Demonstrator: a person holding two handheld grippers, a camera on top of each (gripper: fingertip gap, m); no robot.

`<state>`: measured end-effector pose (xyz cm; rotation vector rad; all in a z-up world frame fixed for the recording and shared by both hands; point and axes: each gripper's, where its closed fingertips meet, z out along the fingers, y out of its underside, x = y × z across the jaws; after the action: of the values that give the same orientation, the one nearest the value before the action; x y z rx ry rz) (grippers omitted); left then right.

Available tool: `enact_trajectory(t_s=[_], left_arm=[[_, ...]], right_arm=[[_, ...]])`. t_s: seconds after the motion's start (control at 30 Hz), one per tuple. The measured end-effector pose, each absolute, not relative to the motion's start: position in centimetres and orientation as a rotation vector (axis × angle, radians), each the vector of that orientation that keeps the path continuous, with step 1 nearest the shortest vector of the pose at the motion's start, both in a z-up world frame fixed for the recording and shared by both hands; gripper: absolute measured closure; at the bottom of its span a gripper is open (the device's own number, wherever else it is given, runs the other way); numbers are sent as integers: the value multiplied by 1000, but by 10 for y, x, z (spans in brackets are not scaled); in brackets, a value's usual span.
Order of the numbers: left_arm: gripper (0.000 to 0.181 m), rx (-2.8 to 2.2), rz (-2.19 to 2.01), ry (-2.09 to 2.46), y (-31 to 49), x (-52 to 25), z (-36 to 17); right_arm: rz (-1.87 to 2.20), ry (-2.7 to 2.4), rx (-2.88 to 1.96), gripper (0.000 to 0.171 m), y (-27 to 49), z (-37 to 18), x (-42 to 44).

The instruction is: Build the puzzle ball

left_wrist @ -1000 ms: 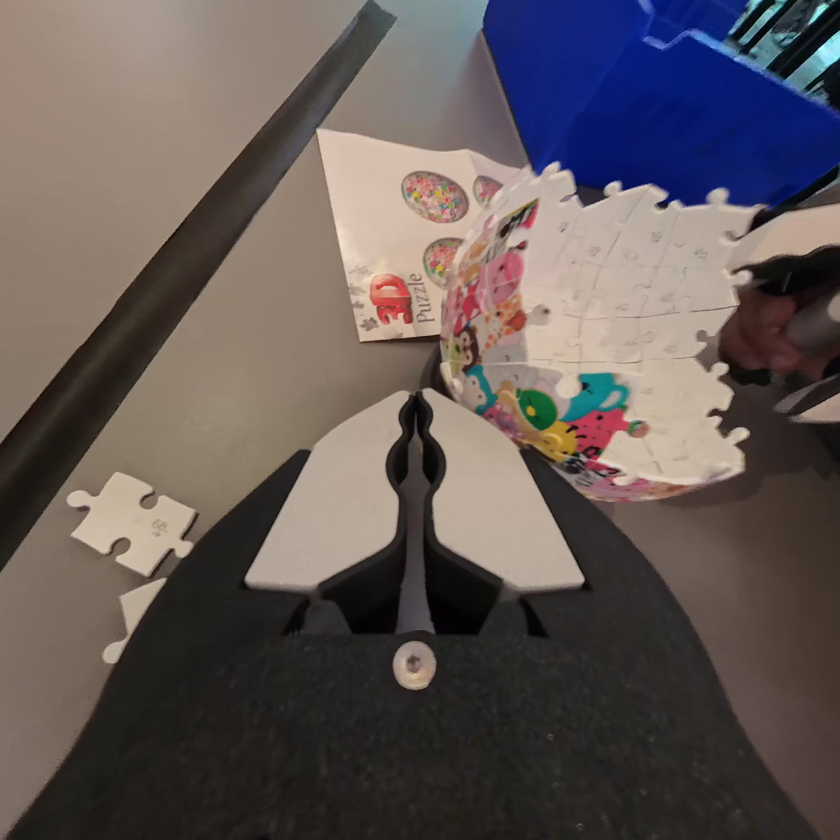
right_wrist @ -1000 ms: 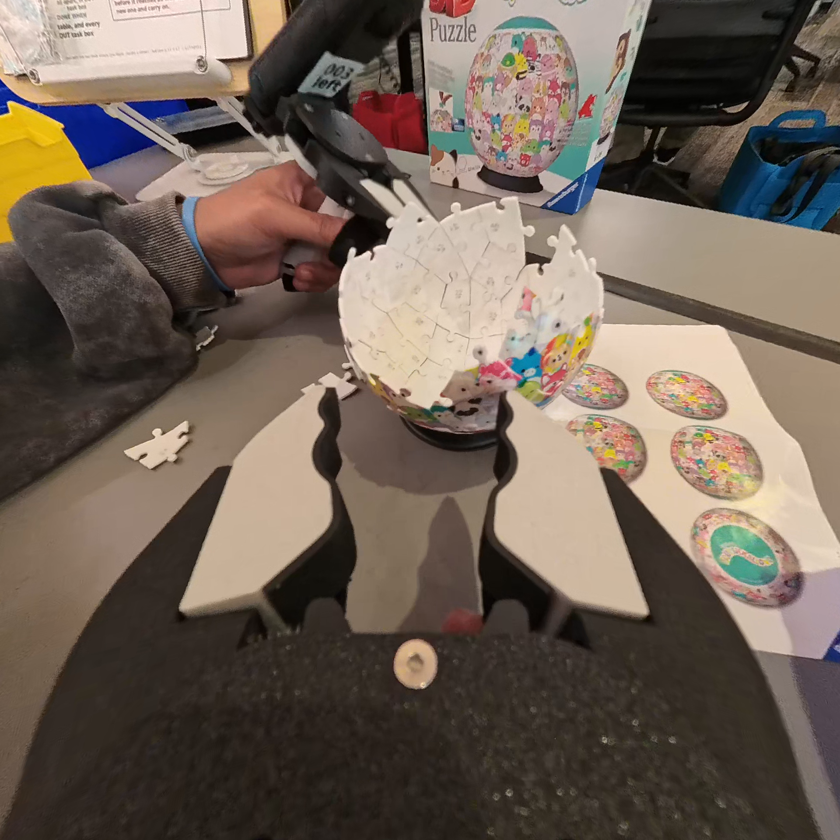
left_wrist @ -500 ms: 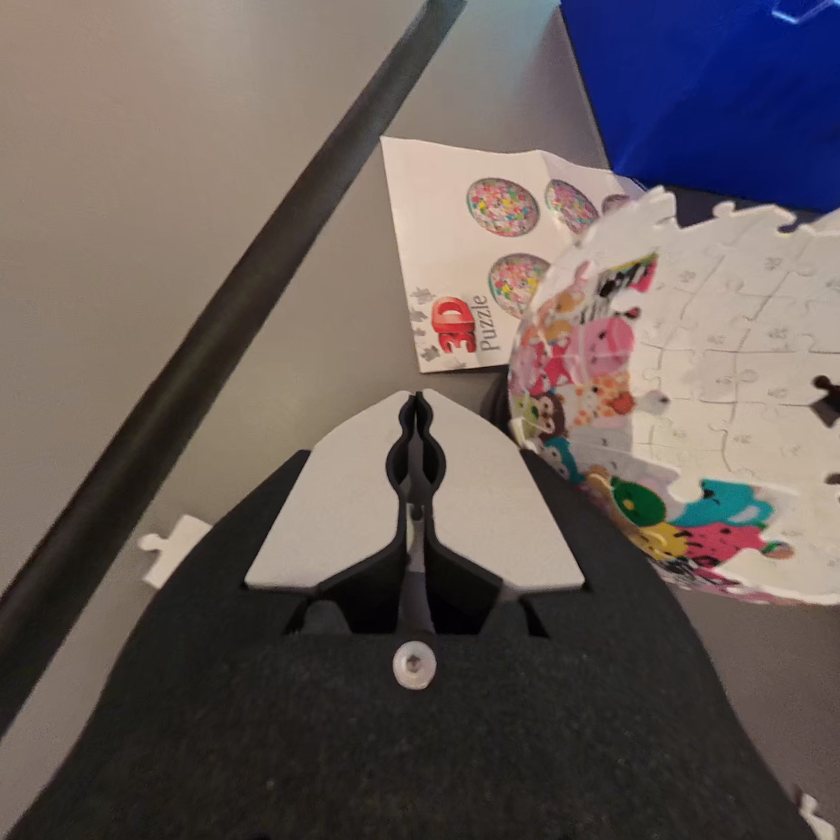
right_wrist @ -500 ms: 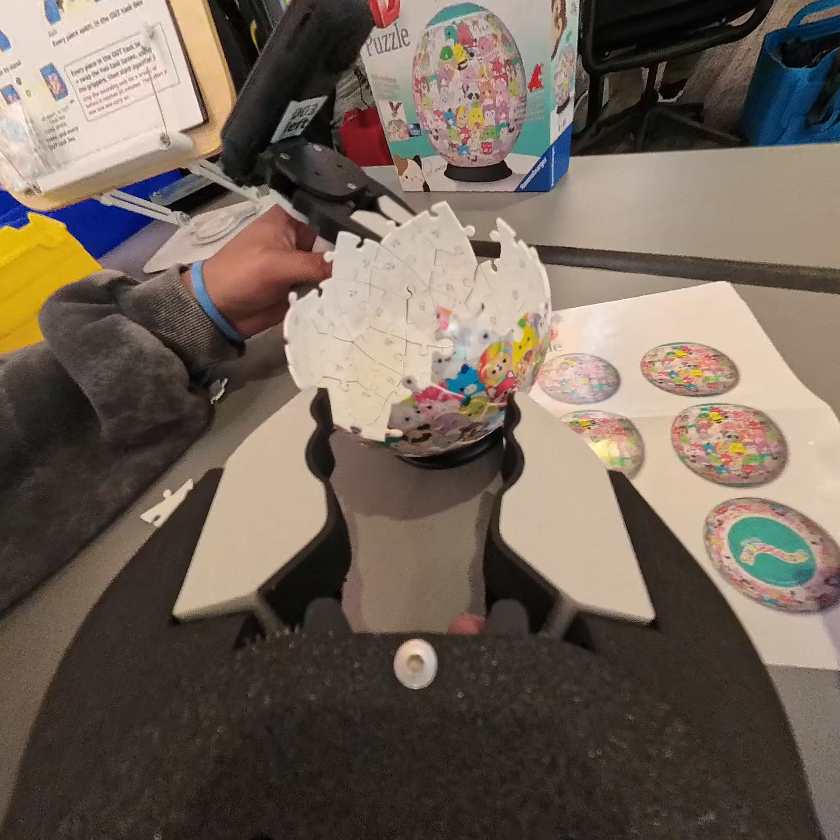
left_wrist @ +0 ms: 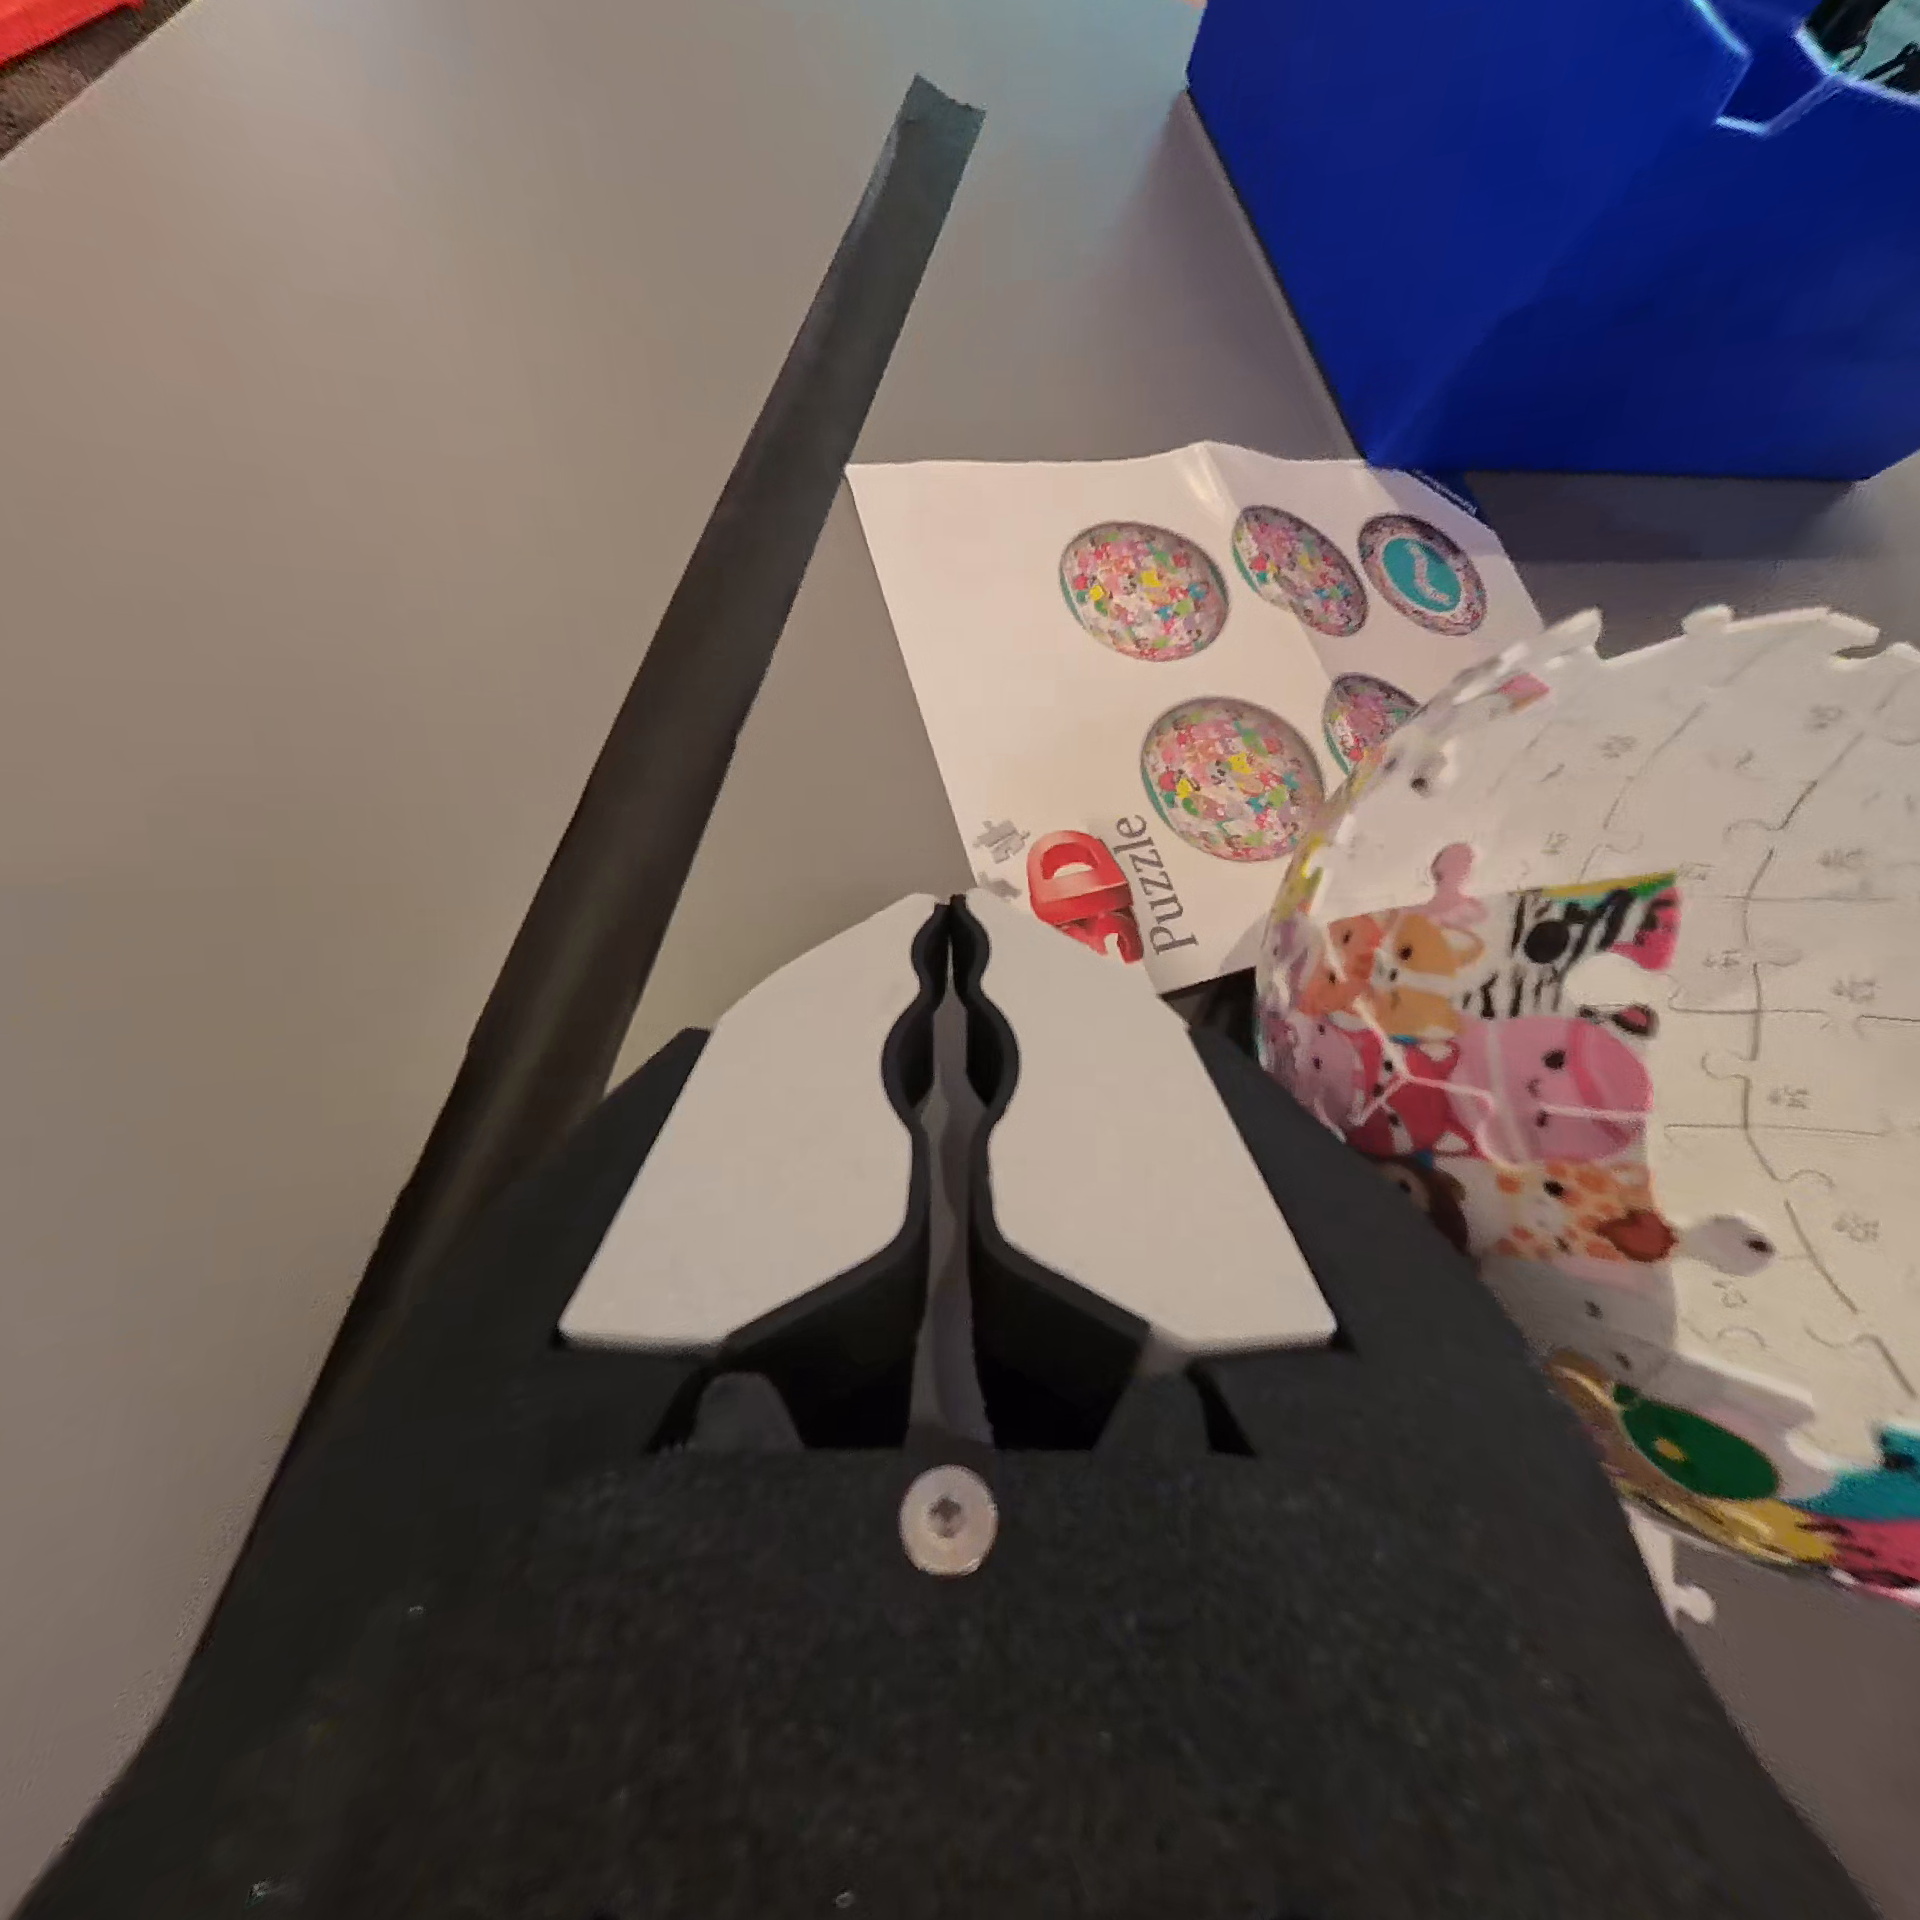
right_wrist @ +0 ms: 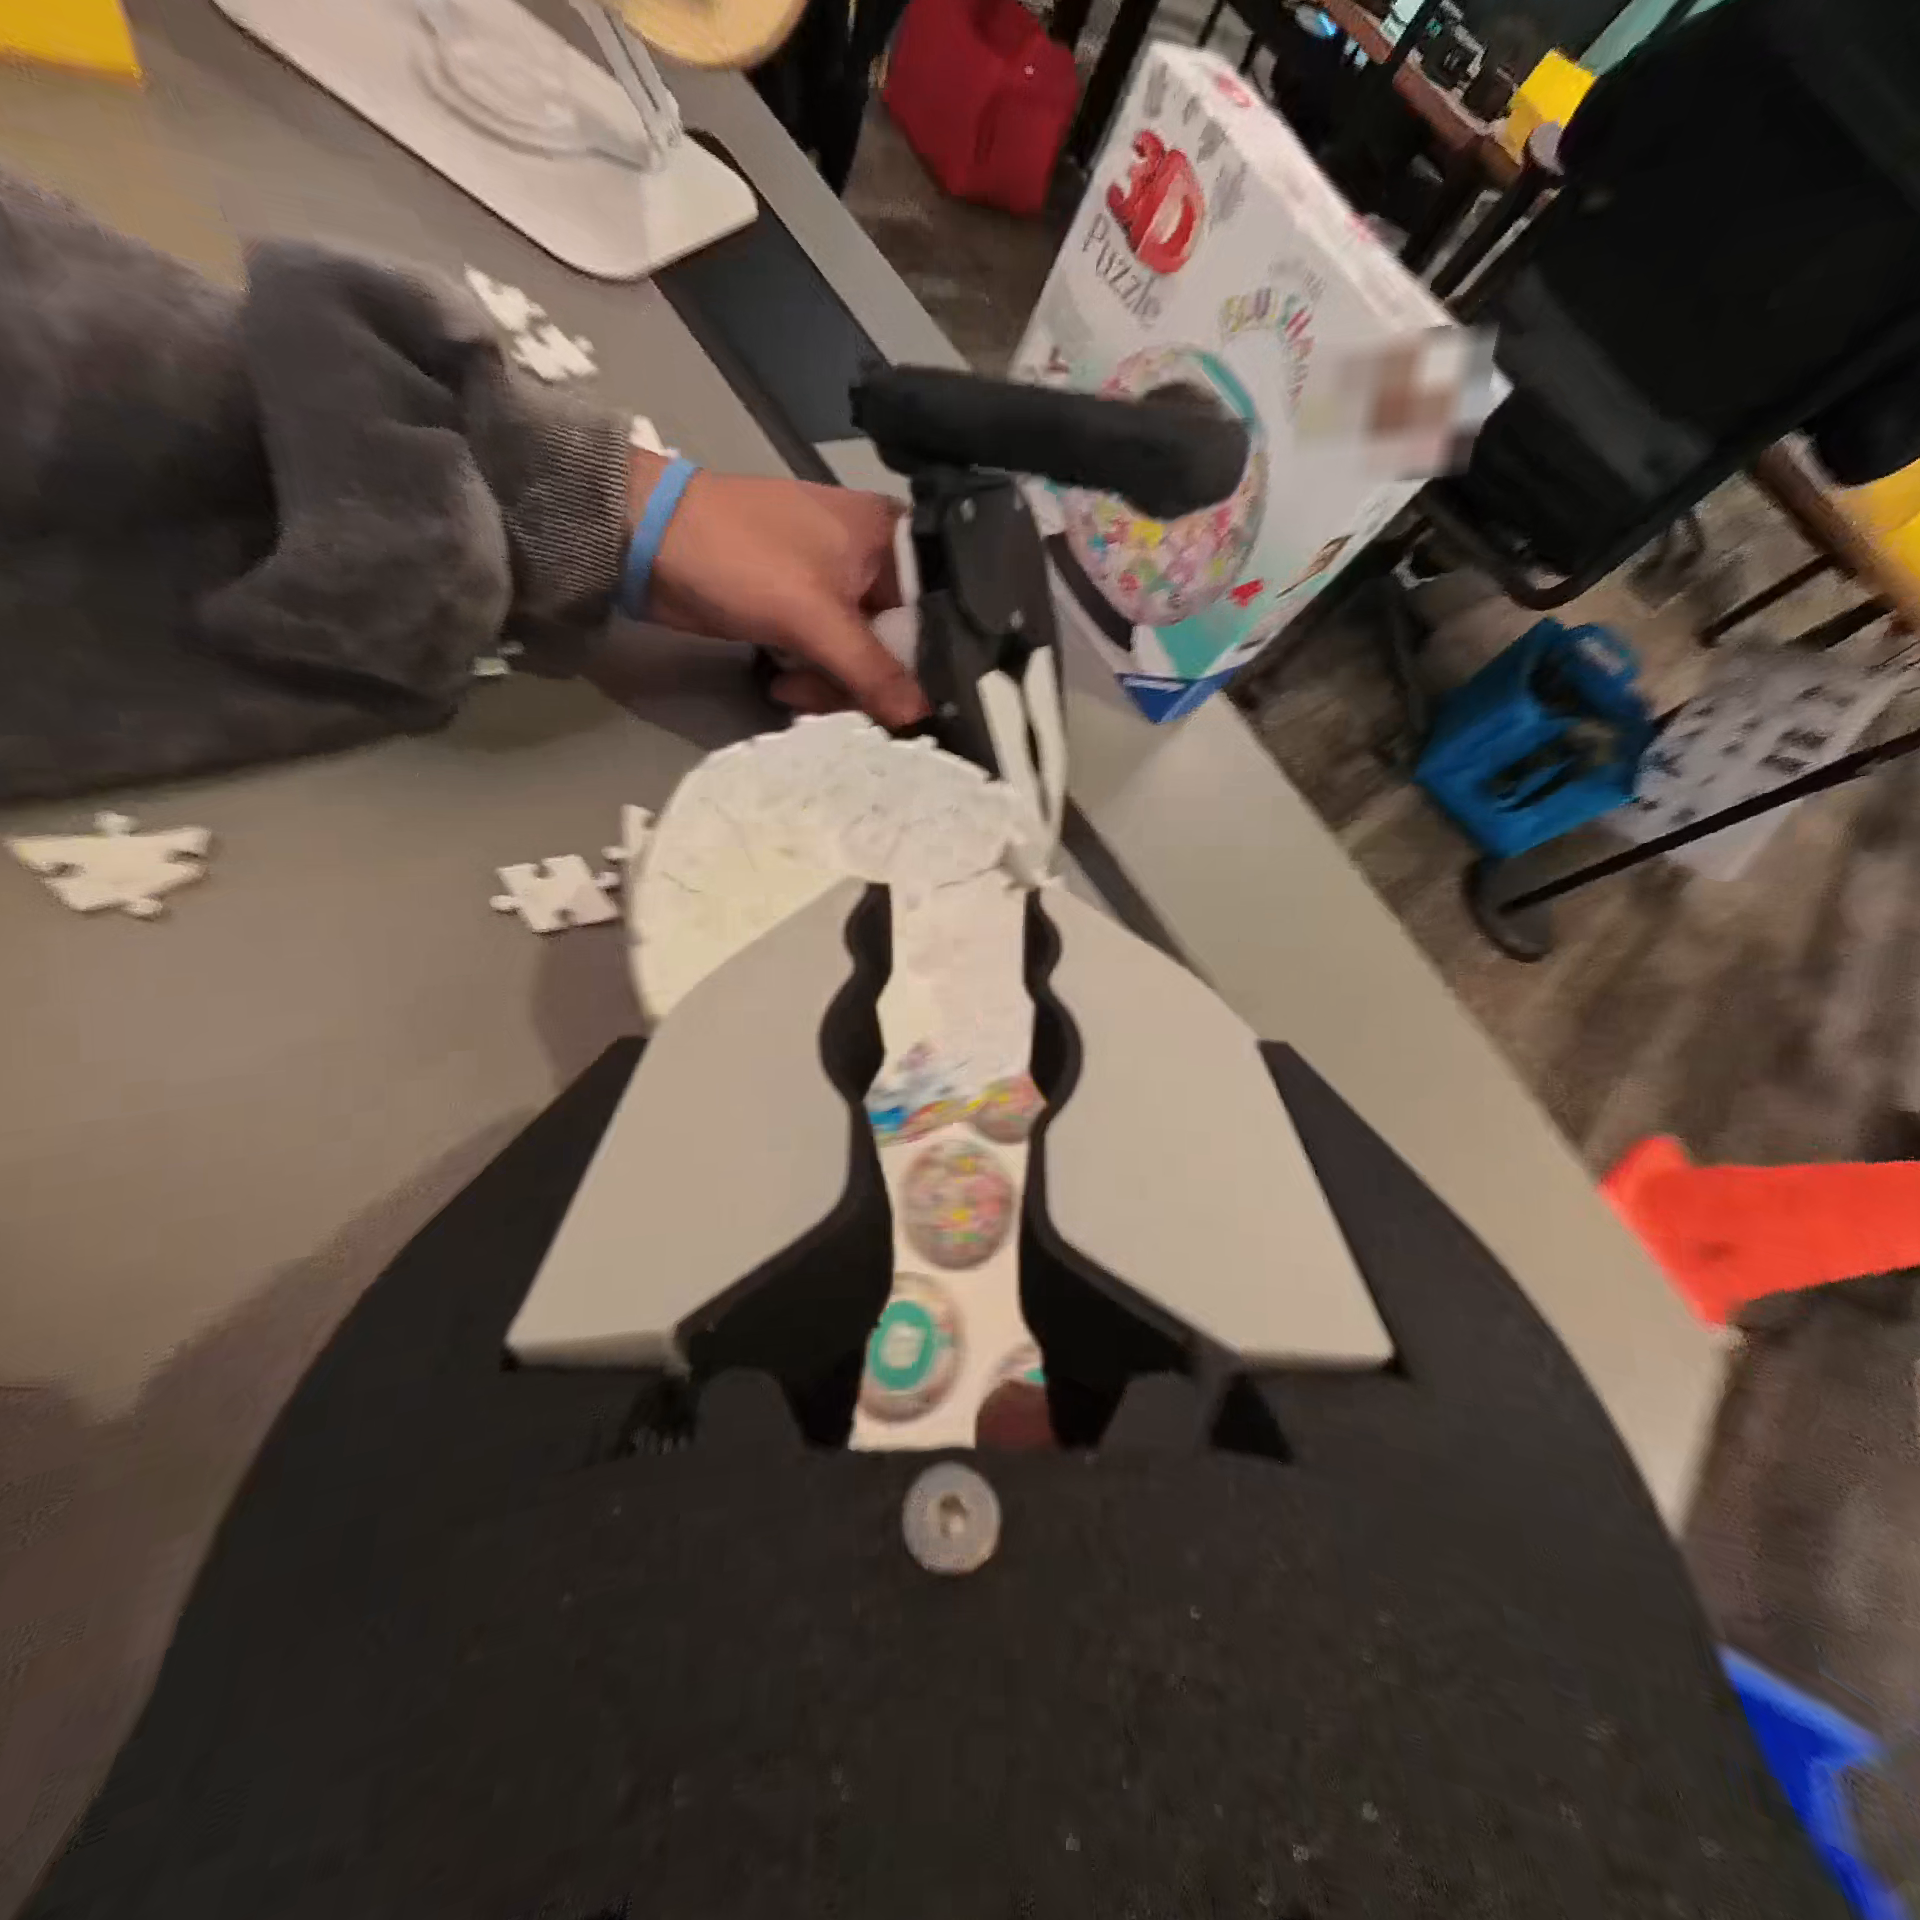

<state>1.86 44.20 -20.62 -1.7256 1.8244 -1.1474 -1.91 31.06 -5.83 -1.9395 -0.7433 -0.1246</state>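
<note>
The half-built puzzle ball [left_wrist: 1558, 1091], white inside and with coloured animals outside, stands at the right of the left wrist view. My left gripper [left_wrist: 951, 909] is shut and empty, left of the ball, with its tips over a corner of the instruction sheet [left_wrist: 1091, 665]. In the blurred right wrist view my right gripper [right_wrist: 951, 894] hovers over the ball [right_wrist: 790, 831]. Its jaws stand a narrow gap apart, and the ball's wall and the sheet [right_wrist: 956, 1205] show through the gap. I cannot tell whether they touch the ball. The left gripper [right_wrist: 1023, 748], held by a hand [right_wrist: 790, 582], sits at the ball's far rim.
Loose white pieces [right_wrist: 114, 862] [right_wrist: 556, 894] lie left of the ball. A blue bin [left_wrist: 1558, 208] stands behind the sheet. A black strip [left_wrist: 727, 623] crosses the table. The puzzle box [right_wrist: 1226, 416] stands at the table's far edge, and a grey sleeve [right_wrist: 260, 499] rests at the left. Across from one pair of fingers to the other is roughly 20 centimetres.
My right gripper swung up and around over the ball and its jaws narrowed from wide open. My left gripper stayed shut and shifted, so the ball now lies farther right in its view.
</note>
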Motion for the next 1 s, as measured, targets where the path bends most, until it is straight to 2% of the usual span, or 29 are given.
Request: enact_trajectory(t_s=[0.03,0.1,0.13,0.17,0.23,0.27,0.37,0.5,0.6,0.7,0.83,1.0], left_arm=[[181,-1716,-1164,1834,441,20,-206],[181,-1685,-1180,1833,440,22,-203],[181,-1668,-1184,1817,442,22,-200],[181,-1655,-1193,1799,442,22,-197],[181,-1626,-1223,1789,441,19,-192],[181,-1617,-1229,1790,441,16,-191],[181,-1629,-1206,1804,444,8,-191],[180,-1671,-1215,1789,442,-3,-182],[180,-1744,-1185,1731,444,-14,-177],[180,-1854,-1054,1637,456,-39,-176],[174,-1890,-997,1573,451,-94,-148],[154,-1832,-983,1558,398,-160,-99]], right_arm=[[-160,-780,-1953,148,319,-52,-15],[-232,-822,-1989,170,336,-42,-3],[-266,-816,-2001,170,342,-40,4],[-258,-815,-2012,164,344,-41,5],[-182,-742,-2032,139,340,-52,2],[-147,-682,-2056,134,334,-62,3],[-51,-445,-2061,131,310,-92,7],[148,-193,-1982,105,299,-115,3],[266,-175,-1972,102,303,-132,-10],[216,-172,-2013,89,302,-145,-12],[68,-219,-1981,93,266,-145,-9],[203,-193,-1920,101,199,-157,-46]])
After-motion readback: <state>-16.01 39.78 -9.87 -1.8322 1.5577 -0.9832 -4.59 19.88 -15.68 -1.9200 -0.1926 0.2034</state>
